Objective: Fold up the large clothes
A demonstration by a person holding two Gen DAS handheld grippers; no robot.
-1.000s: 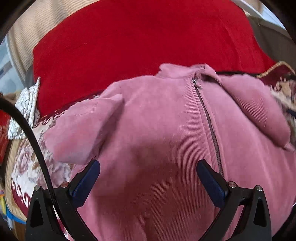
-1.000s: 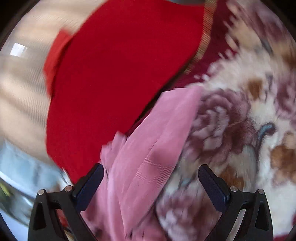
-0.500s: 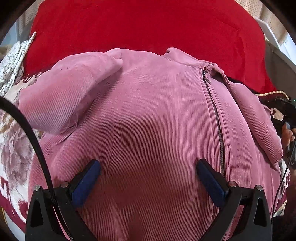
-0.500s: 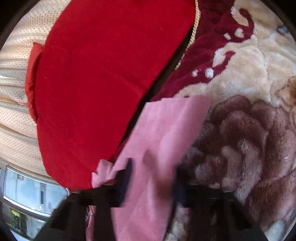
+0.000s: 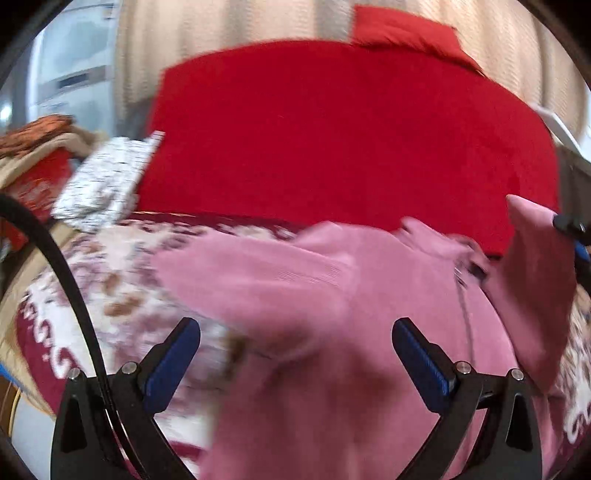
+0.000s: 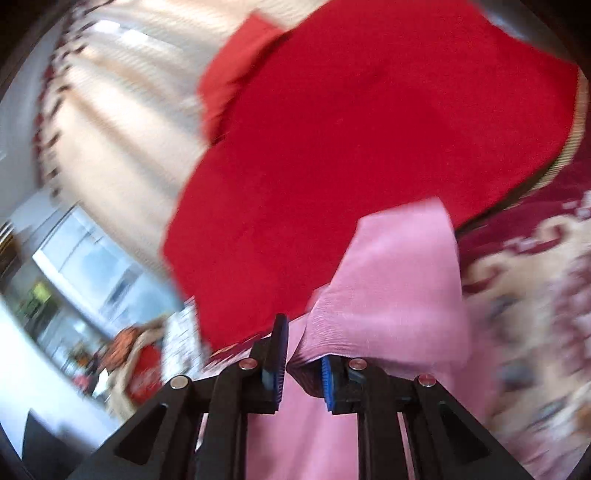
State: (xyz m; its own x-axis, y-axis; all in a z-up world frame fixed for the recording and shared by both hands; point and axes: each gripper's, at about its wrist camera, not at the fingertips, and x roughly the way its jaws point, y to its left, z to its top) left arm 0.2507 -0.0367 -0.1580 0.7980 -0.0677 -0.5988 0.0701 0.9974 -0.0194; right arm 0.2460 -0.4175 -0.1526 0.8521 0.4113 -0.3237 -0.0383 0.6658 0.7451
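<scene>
A pink corduroy zip jacket [image 5: 369, 332] lies on a floral blanket [image 5: 122, 280], its left sleeve [image 5: 258, 280] folded across the front. My left gripper [image 5: 295, 354] is open and empty above the jacket's lower left side. My right gripper [image 6: 299, 369] is shut on the jacket's right sleeve [image 6: 399, 280] and holds it lifted off the blanket. That raised sleeve also shows at the right of the left wrist view [image 5: 535, 280]. Both views are motion-blurred.
A large red cushion [image 5: 343, 140] stands behind the jacket against a beige curtain [image 5: 229, 26]. A patterned white cloth [image 5: 103, 184] and a pile of folded fabrics [image 5: 33, 155] lie at the left. A window [image 6: 99, 273] is off to the left.
My right gripper has closed on the right sleeve and lifted it. My left gripper has drawn back and up from the jacket front, staying open.
</scene>
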